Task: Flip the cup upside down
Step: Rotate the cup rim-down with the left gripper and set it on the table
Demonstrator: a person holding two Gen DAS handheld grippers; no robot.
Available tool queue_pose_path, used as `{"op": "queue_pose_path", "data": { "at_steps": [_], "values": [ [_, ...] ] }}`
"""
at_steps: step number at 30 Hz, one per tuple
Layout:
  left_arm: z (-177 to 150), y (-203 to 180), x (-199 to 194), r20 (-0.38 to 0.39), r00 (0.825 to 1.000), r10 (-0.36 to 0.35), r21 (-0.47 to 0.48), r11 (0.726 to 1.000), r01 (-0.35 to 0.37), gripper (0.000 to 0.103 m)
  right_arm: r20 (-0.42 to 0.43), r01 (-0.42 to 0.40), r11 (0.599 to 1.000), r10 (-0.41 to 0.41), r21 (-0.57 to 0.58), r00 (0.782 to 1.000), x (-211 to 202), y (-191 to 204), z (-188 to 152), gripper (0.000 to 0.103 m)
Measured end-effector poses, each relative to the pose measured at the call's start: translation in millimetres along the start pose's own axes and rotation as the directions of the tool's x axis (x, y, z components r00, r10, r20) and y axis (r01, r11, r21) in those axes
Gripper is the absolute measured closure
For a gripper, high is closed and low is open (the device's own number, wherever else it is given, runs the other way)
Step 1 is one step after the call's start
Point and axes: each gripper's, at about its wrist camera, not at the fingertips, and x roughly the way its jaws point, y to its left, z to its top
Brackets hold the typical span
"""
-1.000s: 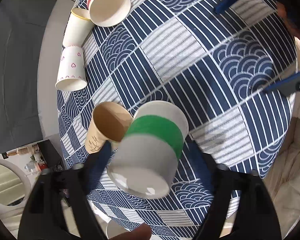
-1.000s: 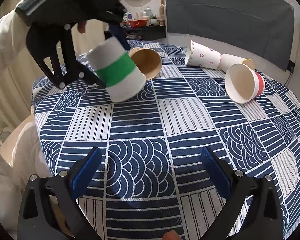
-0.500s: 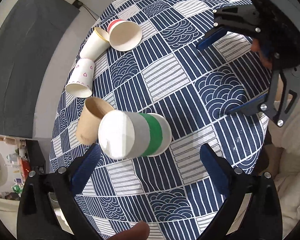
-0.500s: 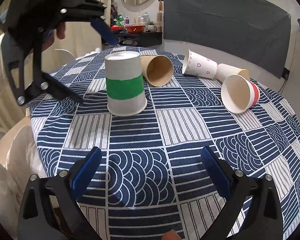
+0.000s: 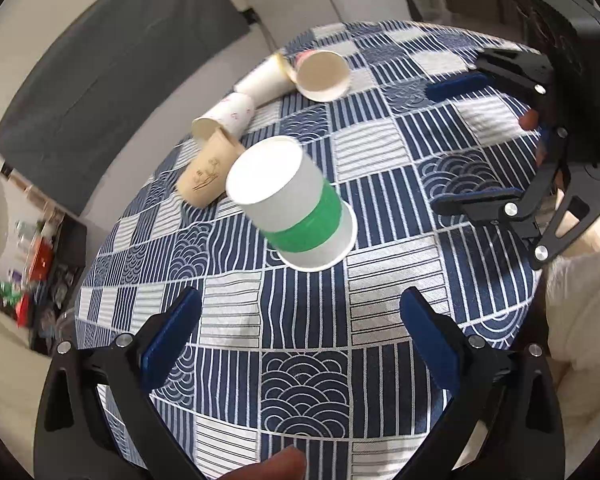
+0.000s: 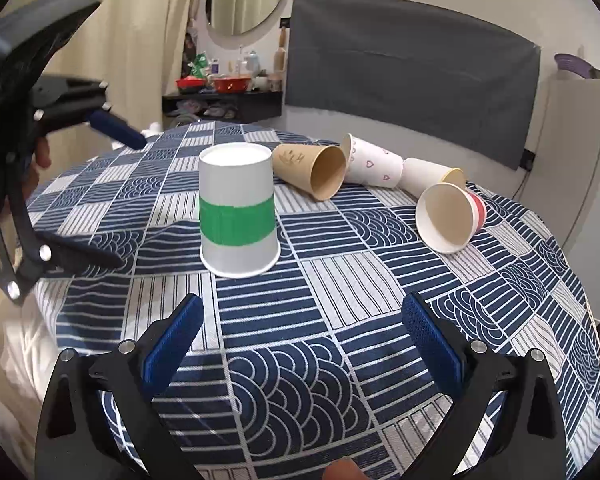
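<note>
A white paper cup with a green band [image 5: 296,204] stands upside down on the blue patterned tablecloth [image 5: 380,292], its rim flat on the cloth; it also shows in the right wrist view [image 6: 238,210]. My left gripper [image 5: 300,332] is open and empty, held back from the cup and above the table; it also shows at the left of the right wrist view [image 6: 112,196]. My right gripper [image 6: 300,340] is open and empty over the near part of the table; it also shows at the right of the left wrist view [image 5: 468,144].
Several other paper cups lie on their sides behind the green-banded one: a brown cup [image 6: 312,170], a white cup with pink hearts [image 6: 370,162], a plain white cup [image 6: 432,174] and a red-banded cup [image 6: 450,216]. A dark panel [image 6: 412,80] stands behind the table.
My left gripper turned the green-banded cup over, set it rim-down on the cloth, opened and drew back from it. The right gripper has stayed in place.
</note>
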Motion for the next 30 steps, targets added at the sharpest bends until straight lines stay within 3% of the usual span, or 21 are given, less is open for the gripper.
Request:
{"op": "queue_pose_path", "data": {
  "at_steps": [2,6,11,19,23,28,30],
  "values": [
    [-10,1,1,0.020,1.000,0.022,-0.054,0.998,-0.021,0.006,0.010,0.007,1.000,-0.007,0.026,1.000,0,2,0,0.008],
    [-28,7,8,0.051,0.999,0.003,-0.173,0.985,0.006,0.006,-0.007,0.009,0.996,-0.009,0.092,1.000,6,-1,-1,0.008],
    [-45,16,16,0.109,0.994,-0.011,-0.303,0.952,0.044,0.006,-0.034,0.056,0.989,-0.051,0.138,0.998,15,-3,-3,0.008],
    [-64,30,24,0.145,0.987,0.072,-0.466,0.885,0.004,0.006,-0.010,0.083,0.974,-0.083,0.211,0.997,14,-2,0,0.008],
    [-71,37,25,0.164,0.976,0.141,-0.519,0.854,-0.036,0.006,0.009,0.097,0.950,-0.104,0.296,0.995,14,-7,-3,0.008],
    [-78,43,23,0.196,0.970,0.145,-0.549,0.835,-0.014,0.006,0.078,0.142,0.949,-0.170,0.281,0.982,6,0,5,0.008],
    [-79,42,24,0.187,0.967,0.174,-0.563,0.826,-0.040,0.006,0.090,0.148,0.951,-0.178,0.272,0.980,6,5,5,0.008]
  ]
}}
